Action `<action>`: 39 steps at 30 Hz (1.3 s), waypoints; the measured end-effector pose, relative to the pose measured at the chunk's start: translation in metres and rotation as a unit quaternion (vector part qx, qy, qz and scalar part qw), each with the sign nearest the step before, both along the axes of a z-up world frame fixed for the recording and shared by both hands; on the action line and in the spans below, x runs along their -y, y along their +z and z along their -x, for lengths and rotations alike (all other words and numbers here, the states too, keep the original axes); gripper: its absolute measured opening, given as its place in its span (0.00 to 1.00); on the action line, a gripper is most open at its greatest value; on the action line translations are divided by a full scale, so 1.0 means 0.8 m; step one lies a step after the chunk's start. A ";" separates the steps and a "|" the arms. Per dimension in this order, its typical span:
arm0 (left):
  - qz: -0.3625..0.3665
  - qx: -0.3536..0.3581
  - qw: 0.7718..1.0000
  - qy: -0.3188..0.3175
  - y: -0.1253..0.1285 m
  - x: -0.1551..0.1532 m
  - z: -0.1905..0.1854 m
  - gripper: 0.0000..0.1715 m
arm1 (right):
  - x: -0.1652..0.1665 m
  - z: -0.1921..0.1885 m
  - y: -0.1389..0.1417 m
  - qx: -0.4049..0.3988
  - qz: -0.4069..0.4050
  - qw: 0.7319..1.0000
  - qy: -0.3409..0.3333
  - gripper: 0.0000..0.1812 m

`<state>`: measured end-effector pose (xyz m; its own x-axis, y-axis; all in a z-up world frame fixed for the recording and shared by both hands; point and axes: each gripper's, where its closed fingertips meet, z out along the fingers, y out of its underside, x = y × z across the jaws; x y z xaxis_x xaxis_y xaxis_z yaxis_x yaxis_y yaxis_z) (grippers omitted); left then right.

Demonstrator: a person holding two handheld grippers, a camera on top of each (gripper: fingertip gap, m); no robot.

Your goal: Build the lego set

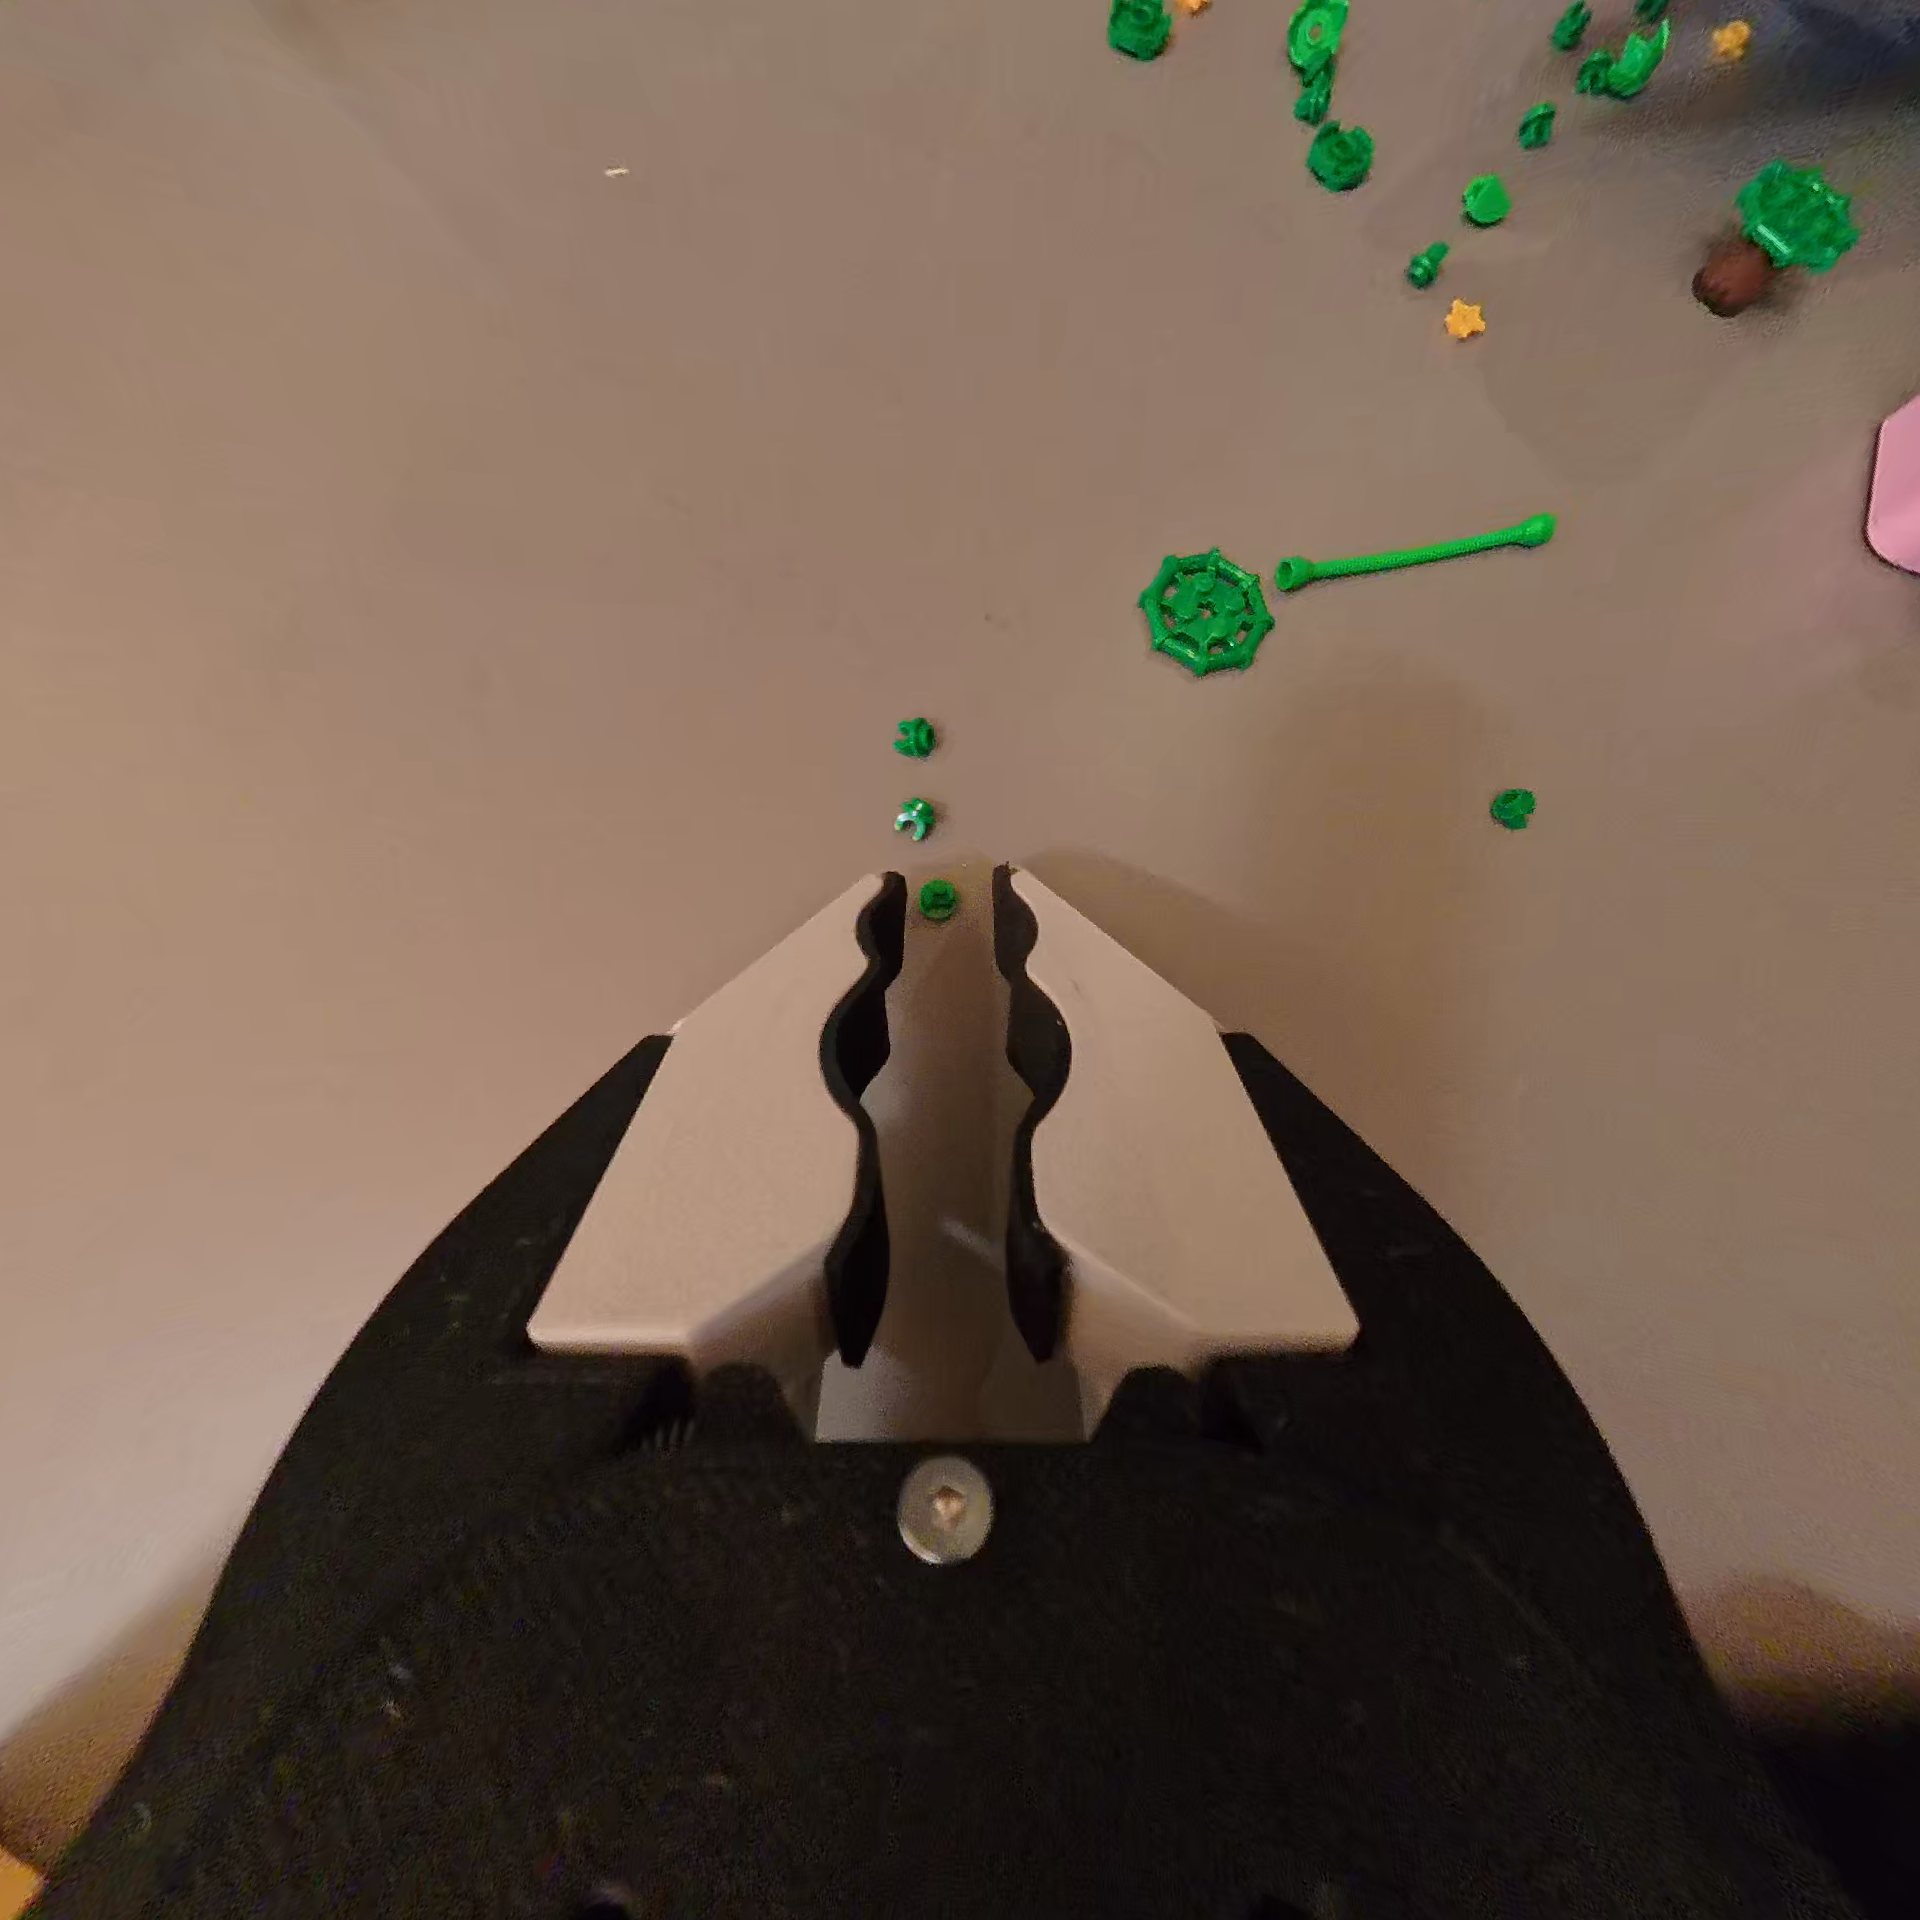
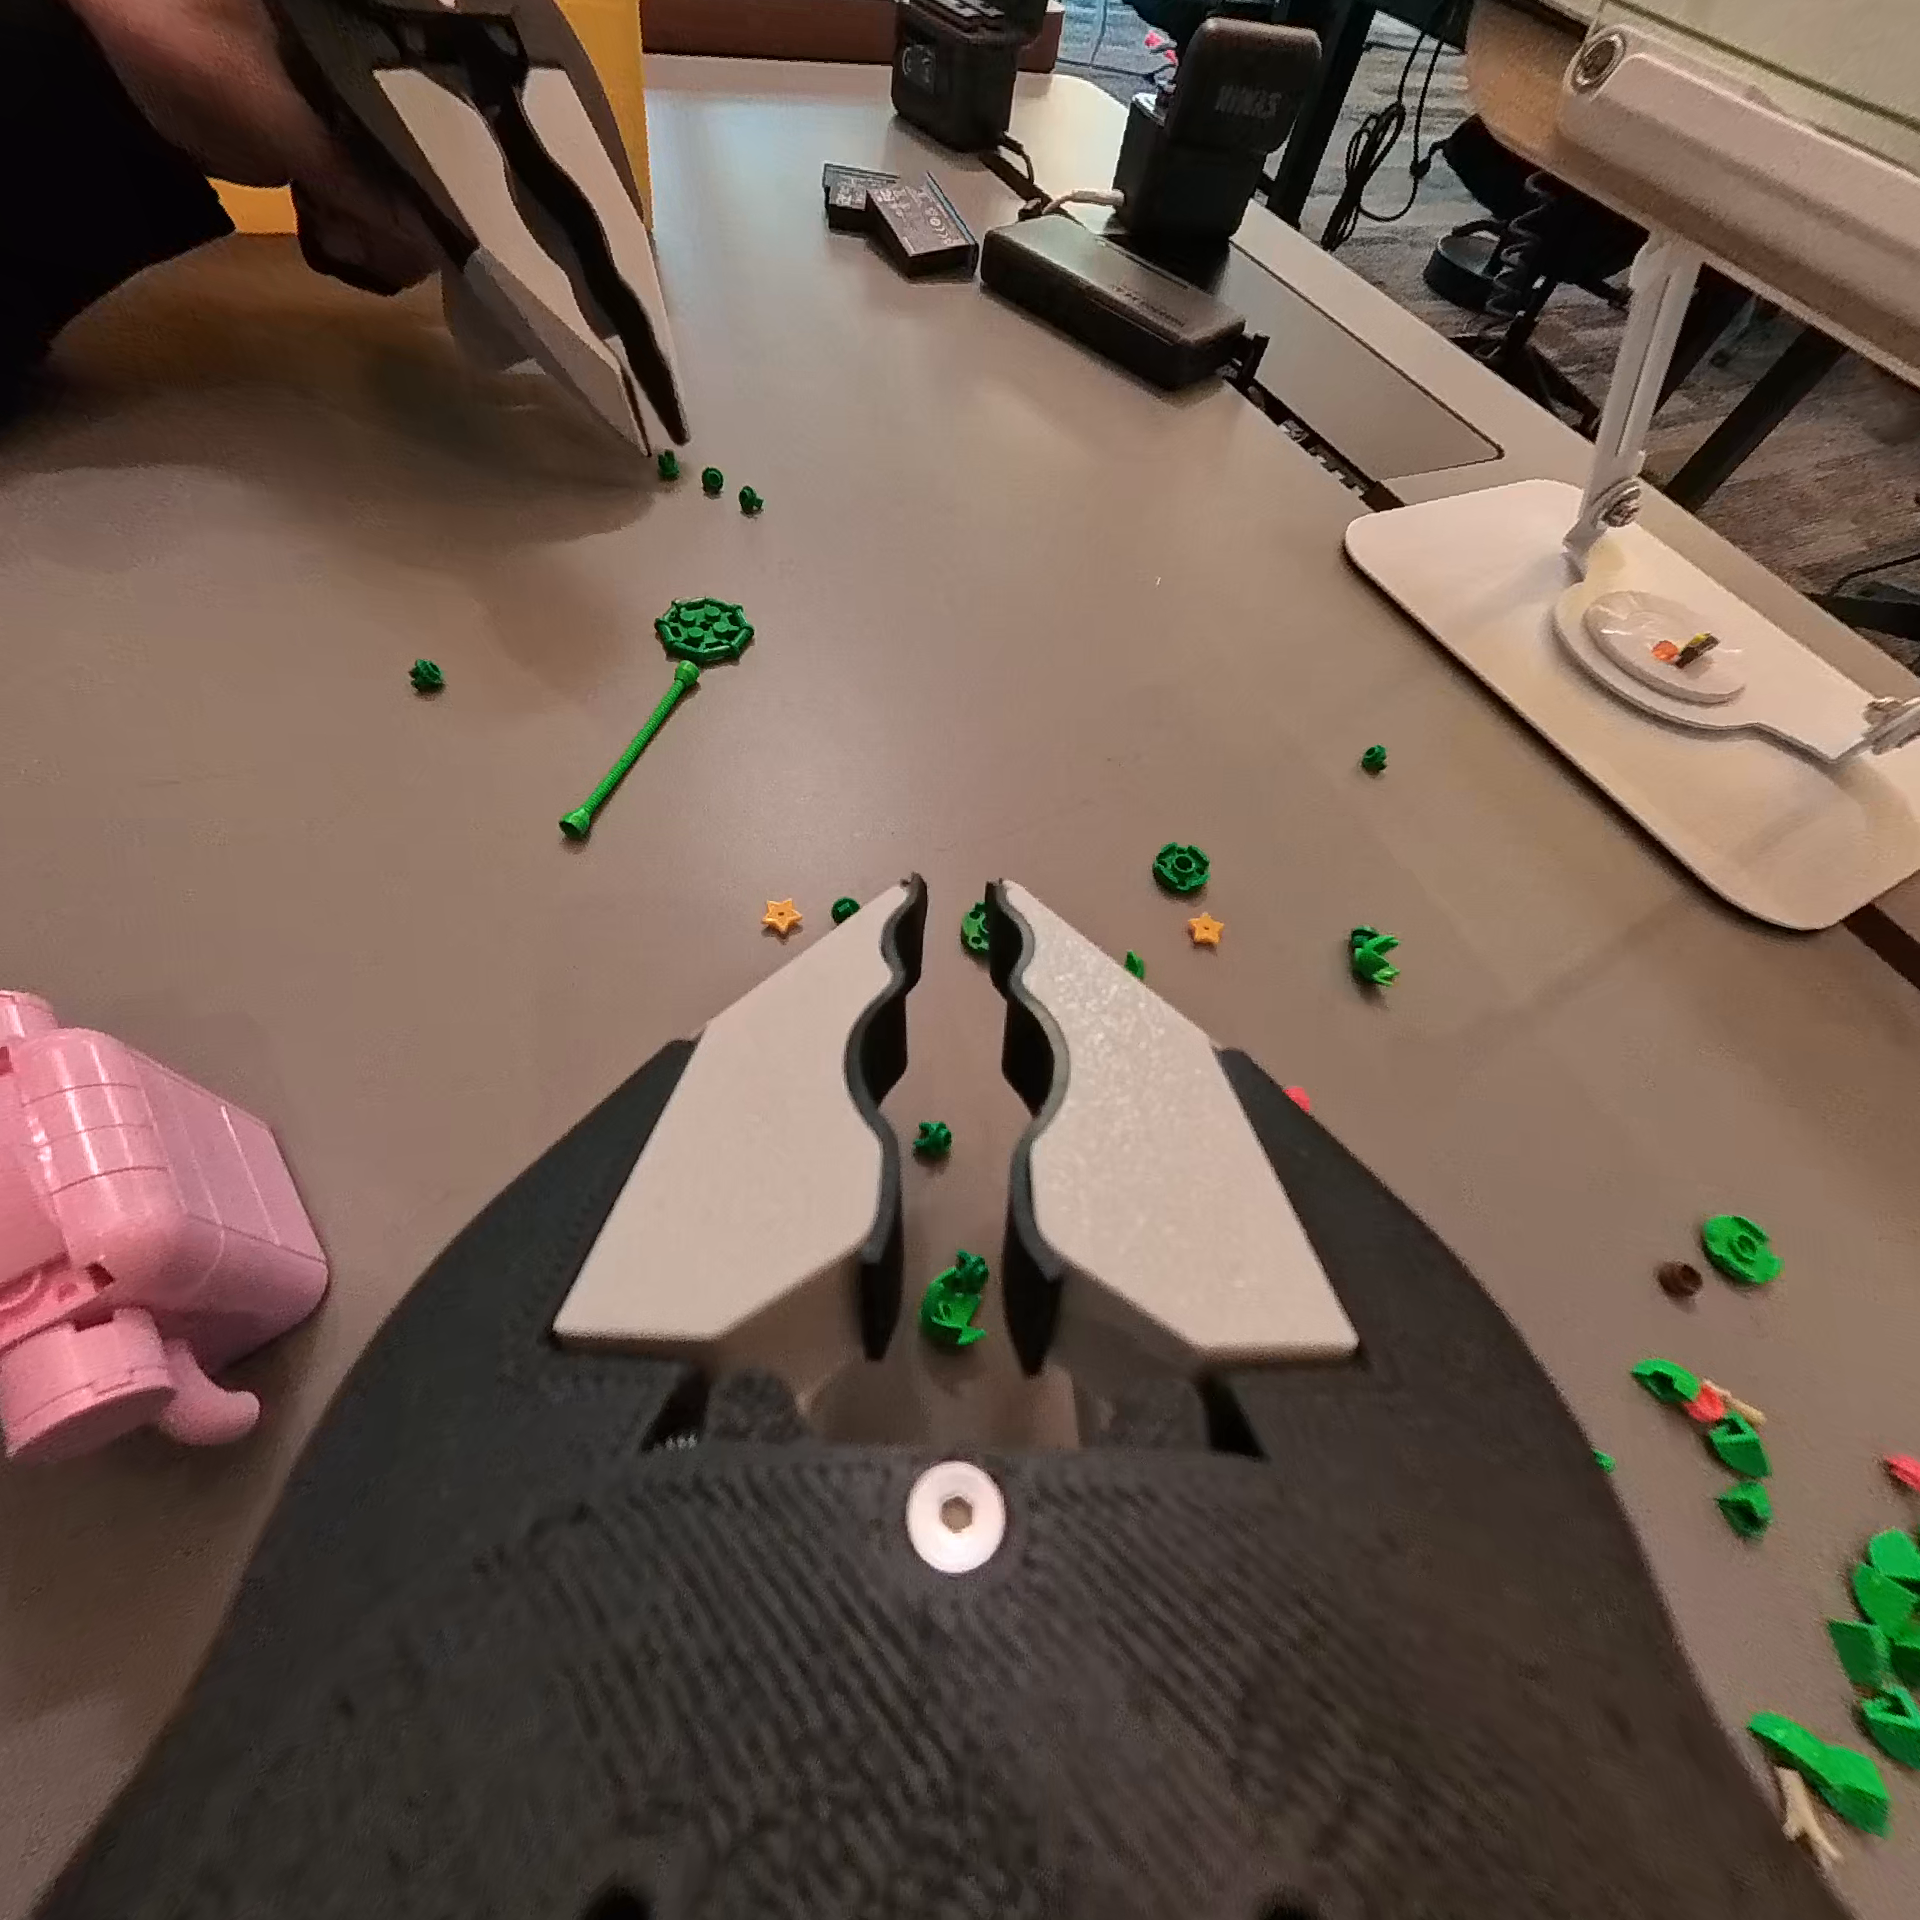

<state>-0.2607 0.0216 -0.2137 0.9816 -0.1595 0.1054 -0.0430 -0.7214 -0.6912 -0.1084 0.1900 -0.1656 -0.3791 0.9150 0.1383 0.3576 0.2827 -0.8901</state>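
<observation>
My left gripper (image 1: pixel 945 881) is open by a narrow gap, tips down at the table. A small round green piece (image 1: pixel 938 900) lies between its fingertips, touching neither. Two more small green pieces (image 1: pixel 914 819) (image 1: pixel 914 738) lie in a row just beyond. A green web-shaped disc (image 1: pixel 1205 613) and a green ribbed rod (image 1: pixel 1413 554) lie to the right. My right gripper (image 2: pixel 956 894) is open by a narrow gap and empty, above scattered green pieces (image 2: pixel 956 1299). The right wrist view shows the left gripper (image 2: pixel 665 442) far left, by the same row of pieces (image 2: pixel 713 479).
A pink lego build (image 2: pixel 135 1226) sits at the left. A white lamp base (image 2: pixel 1538 582) stands at the right and black battery chargers (image 2: pixel 1112 291) at the back. Yellow stars (image 2: pixel 781 915) and a pile of green pieces (image 2: pixel 1870 1662) lie around. A green disc on a brown stub (image 1: pixel 1797 218) lies far right. The green web-shaped disc (image 1: pixel 1205 613) is about 8 cm from my left fingertips and 15 cm from my right. Look for it in the right wrist view (image 2: pixel 703 622) too.
</observation>
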 end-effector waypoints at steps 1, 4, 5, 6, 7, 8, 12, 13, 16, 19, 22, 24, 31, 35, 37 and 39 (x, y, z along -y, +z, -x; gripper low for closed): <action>0.004 -0.001 1.000 -0.003 -0.002 0.000 -0.002 0.08 | 0.000 0.000 0.000 0.000 0.000 1.000 0.000 0.05; 0.016 -0.005 1.000 0.002 -0.007 0.000 0.000 0.04 | 0.000 0.000 0.000 0.000 -0.001 1.000 0.000 0.05; 0.017 -0.007 1.000 0.007 -0.008 0.001 0.003 0.02 | 0.000 0.000 0.000 0.000 -0.001 1.000 0.000 0.05; 0.017 -0.007 1.000 0.012 -0.007 0.001 0.005 0.02 | 0.000 0.000 0.000 0.000 -0.001 1.000 0.000 0.05; 0.016 -0.002 1.000 0.017 -0.006 0.001 0.007 0.02 | 0.000 0.000 0.000 0.000 -0.001 1.000 0.000 0.05; 0.014 0.005 1.000 0.020 -0.005 0.001 0.007 0.02 | 0.000 0.000 0.000 0.000 0.000 1.000 0.000 0.05; 0.001 0.039 0.999 0.015 0.001 0.000 0.001 0.02 | 0.001 0.000 0.000 -0.001 -0.002 1.000 0.001 0.05; -0.006 0.052 0.999 0.008 0.005 -0.002 -0.004 0.02 | 0.001 0.000 0.001 -0.001 -0.003 1.000 0.001 0.05; -0.029 0.061 0.998 -0.006 0.016 -0.006 -0.011 0.02 | 0.002 0.000 0.001 -0.002 -0.005 1.000 0.002 0.05; -0.016 0.044 0.999 -0.012 0.008 -0.004 -0.010 0.02 | 0.004 0.000 0.001 -0.001 -0.008 1.000 0.003 0.05; 0.006 0.048 0.999 -0.014 -0.004 -0.001 -0.012 0.02 | 0.004 0.000 0.000 -0.001 -0.010 1.000 0.004 0.05; 0.019 0.038 0.999 -0.011 -0.009 0.002 -0.009 0.03 | 0.005 0.000 0.002 -0.004 -0.010 1.000 0.004 0.05; 0.020 0.038 0.999 0.010 -0.010 0.014 0.006 0.03 | 0.007 0.000 0.003 -0.006 -0.018 1.000 0.006 0.05; 0.014 0.038 0.999 0.002 -0.007 0.012 0.002 0.04 | 0.008 0.000 0.002 -0.005 -0.020 1.000 0.006 0.05; -0.005 0.043 0.999 -0.009 0.001 0.005 -0.006 0.06 | 0.007 0.000 0.002 -0.005 -0.020 1.000 0.006 0.05; -0.015 0.041 0.999 -0.014 0.007 0.000 -0.011 0.05 | 0.007 0.000 0.002 -0.004 -0.019 1.000 0.006 0.05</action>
<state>-0.2522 0.0217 -0.2080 0.9648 -0.1916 0.1800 -0.0055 -0.6992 -0.7149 -0.1084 0.1843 -0.1643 -0.3889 0.9043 0.1760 0.3465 0.3206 -0.8816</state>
